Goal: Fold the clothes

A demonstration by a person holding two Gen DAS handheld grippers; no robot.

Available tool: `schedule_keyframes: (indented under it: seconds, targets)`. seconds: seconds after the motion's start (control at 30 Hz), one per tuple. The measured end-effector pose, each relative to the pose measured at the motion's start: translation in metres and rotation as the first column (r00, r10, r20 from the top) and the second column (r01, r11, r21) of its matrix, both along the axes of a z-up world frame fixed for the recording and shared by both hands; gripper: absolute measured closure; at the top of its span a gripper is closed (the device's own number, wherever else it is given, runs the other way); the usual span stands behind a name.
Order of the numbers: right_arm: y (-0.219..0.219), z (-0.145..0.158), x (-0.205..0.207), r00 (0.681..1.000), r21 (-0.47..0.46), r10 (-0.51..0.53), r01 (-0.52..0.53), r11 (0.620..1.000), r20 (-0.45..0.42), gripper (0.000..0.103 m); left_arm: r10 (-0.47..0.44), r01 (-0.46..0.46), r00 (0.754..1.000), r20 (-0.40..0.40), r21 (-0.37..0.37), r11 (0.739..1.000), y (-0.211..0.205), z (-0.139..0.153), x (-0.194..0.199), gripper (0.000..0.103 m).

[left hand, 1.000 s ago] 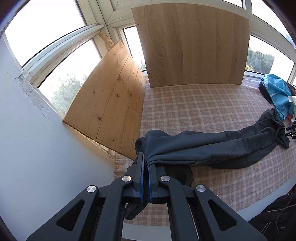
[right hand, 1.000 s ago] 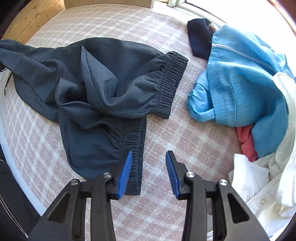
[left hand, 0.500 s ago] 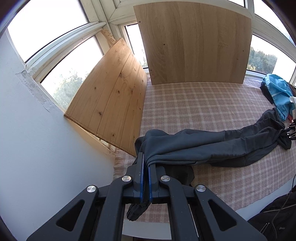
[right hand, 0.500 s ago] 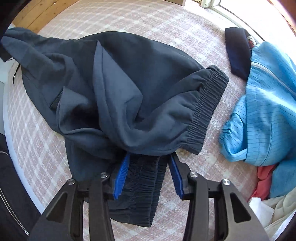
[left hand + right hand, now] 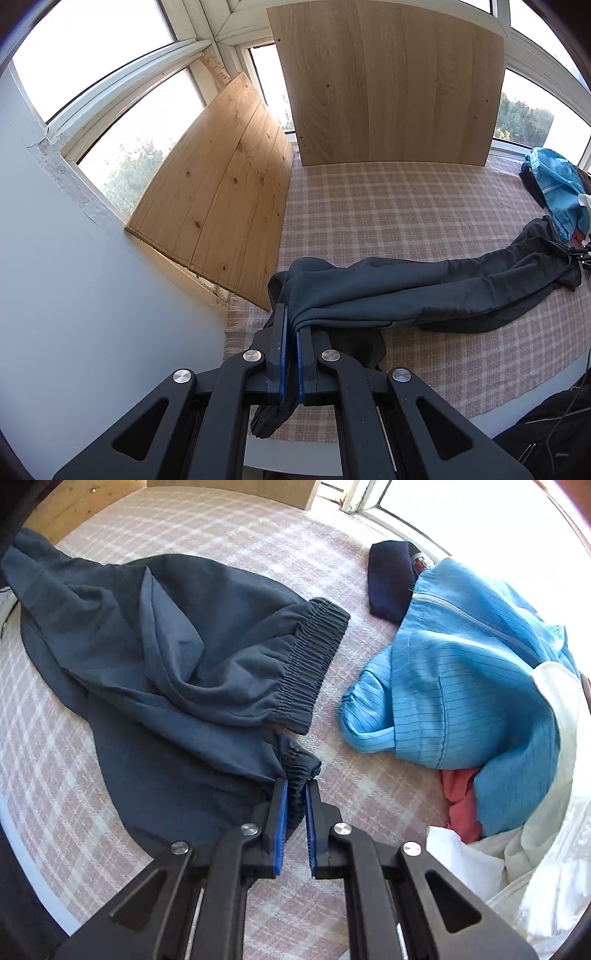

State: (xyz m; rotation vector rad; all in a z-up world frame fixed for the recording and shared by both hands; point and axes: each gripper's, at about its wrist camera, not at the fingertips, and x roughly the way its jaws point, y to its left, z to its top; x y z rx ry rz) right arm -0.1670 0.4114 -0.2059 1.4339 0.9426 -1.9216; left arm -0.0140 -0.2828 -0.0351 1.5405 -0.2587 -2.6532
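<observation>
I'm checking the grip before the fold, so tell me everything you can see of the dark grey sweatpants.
The dark grey sweatpants are soft, matte jersey with ribbed elastic bands, and lie crumpled and stretched lengthwise across the pink checked cloth. One elastic band lies free and flat; a second gathered band is pinched by the right gripper. The far end is clamped in the left gripper, with a cuffed bit hanging below its fingers. The light blue jacket lies beside them, apart.
</observation>
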Motion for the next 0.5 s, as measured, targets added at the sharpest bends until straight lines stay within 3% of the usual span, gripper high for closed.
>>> schedule_keyframes:
  seconds: [0.13, 0.17, 0.2, 0.23, 0.37, 0.43, 0.5]
  targets:
    - [-0.017, 0.018, 0.014, 0.998, 0.042, 0.036, -0.033, 0.999, -0.055, 0.087, 0.004, -0.004, 1.0, 0.007, 0.0, 1.0, 0.0, -0.001, 0.0, 0.1]
    - [-0.024, 0.025, 0.024, 0.992, 0.034, 0.104, -0.102, 0.994, -0.071, 0.075, 0.004, -0.004, 1.0, 0.006, 0.004, 1.0, 0.0, -0.001, 0.0, 0.1]
    - [-0.031, 0.03, 0.031, 0.984, 0.041, 0.157, -0.154, 0.987, -0.088, 0.054, 0.004, -0.004, 1.0, 0.005, 0.009, 1.0, 0.0, -0.001, 0.001, 0.1]
    - [-0.038, 0.035, 0.038, 0.972, 0.05, 0.21, -0.205, 0.977, -0.106, 0.049, 0.004, -0.005, 1.0, 0.004, 0.013, 1.0, -0.001, 0.0, 0.001, 0.1]
    - [-0.093, 0.048, 0.053, 0.934, 0.052, 0.334, -0.33, 0.943, -0.128, 0.047, 0.02, -0.02, 1.0, 0.007, 0.034, 0.999, -0.005, -0.002, 0.002, 0.1]
    - [-0.096, 0.048, 0.055, 0.914, 0.068, 0.373, -0.367, 0.928, -0.158, 0.047, 0.029, -0.03, 0.999, 0.015, 0.035, 0.999, -0.007, -0.003, 0.003, 0.099]
    - [-0.1, 0.041, 0.065, 0.902, 0.069, 0.413, -0.408, 0.91, -0.122, 0.047, 0.036, -0.037, 0.999, 0.016, 0.035, 0.999, -0.008, -0.002, 0.004, 0.099]
